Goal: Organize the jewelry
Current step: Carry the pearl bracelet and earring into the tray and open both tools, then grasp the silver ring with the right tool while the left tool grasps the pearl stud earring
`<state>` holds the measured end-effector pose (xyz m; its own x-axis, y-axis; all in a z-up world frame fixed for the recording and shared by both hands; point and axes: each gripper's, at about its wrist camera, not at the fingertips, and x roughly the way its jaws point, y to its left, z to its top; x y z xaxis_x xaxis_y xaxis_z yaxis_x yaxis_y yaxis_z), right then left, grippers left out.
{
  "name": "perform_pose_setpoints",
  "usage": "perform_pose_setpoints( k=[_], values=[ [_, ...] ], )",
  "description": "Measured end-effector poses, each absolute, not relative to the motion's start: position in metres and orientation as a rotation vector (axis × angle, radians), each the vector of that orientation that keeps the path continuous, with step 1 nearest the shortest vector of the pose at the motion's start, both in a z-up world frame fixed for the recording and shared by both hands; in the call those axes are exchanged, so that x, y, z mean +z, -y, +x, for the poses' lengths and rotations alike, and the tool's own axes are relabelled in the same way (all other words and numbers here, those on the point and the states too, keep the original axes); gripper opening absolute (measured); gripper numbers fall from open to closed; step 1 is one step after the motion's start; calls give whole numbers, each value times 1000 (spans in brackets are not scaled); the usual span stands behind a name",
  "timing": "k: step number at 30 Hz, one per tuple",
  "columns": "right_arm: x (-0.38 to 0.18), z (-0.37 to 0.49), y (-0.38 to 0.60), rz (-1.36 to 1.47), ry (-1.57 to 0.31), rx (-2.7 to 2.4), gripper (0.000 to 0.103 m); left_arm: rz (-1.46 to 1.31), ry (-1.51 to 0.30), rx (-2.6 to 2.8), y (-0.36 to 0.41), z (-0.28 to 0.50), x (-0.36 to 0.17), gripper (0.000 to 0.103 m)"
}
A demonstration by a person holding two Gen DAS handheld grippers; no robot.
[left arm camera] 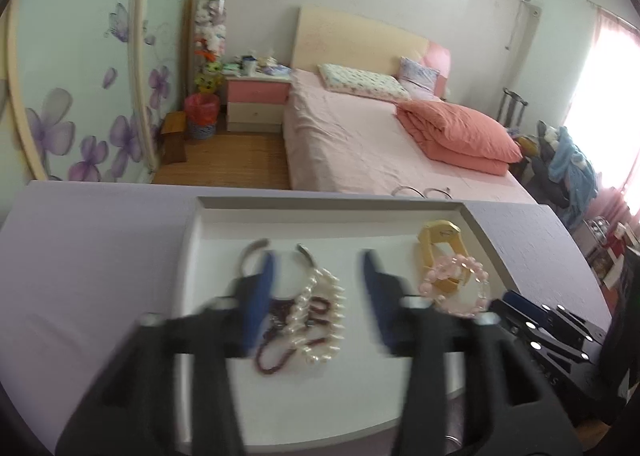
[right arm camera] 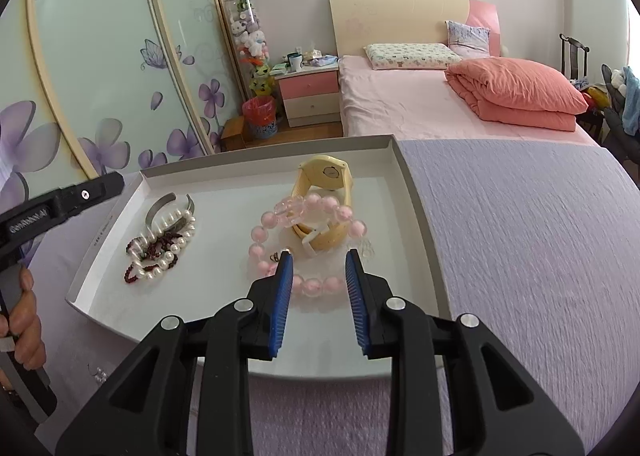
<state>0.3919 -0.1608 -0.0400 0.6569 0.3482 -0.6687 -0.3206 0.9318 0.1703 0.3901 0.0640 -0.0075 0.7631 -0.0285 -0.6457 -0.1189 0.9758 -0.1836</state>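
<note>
Right gripper (right arm camera: 318, 270), jaws released, straddles pink bead bracelet (right arm camera: 304, 244) for pickup; left gripper (left arm camera: 318, 276), jaws also released, w/ 2 fingers over pearl tangle (left arm camera: 320, 312) in tray (right arm camera: 416, 216).

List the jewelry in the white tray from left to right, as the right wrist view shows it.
Silver bangle and pearl strand tangled with dark red beads → pink bead bracelet → yellow watch. The bracelet lies partly over the watch, so their order is only approximate.
</note>
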Motion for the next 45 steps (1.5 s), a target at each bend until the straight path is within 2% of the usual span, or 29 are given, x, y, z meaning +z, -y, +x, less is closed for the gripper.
perform_pose_setpoints(
  k=[7, 9, 13, 15, 18, 23, 25, 29, 45],
  values=[
    [-32, 372, 171, 40, -757, 378, 31, -228, -695, 94, -86, 355, -1, 53],
    [-28, 362, 173, 34, -752, 380, 31, -219, -686, 103, -89, 341, 2, 59],
    [-26, 335, 180, 19, -747, 395, 31, -183, -676, 106, -89, 301, 4, 62],
    [-27, 319, 182, -1, -753, 408, 31, -172, -679, 97, -88, 284, 2, 71],
    [-34, 300, 181, -19, -776, 431, 31, -143, -680, 82, -81, 253, -5, 78],
    [-54, 272, 181, -47, -832, 464, 31, -122, -695, 44, -68, 210, -21, 83],
    [-62, 264, 179, -63, -853, 472, 32, -127, -704, 30, -64, 203, -25, 83],
    [-70, 250, 176, -82, -873, 480, 41, -126, -715, 17, -57, 189, -33, 84],
    [-77, 257, 151, -163, -876, 440, 41, -127, -731, -3, -51, 173, -41, 86]
  ],
)
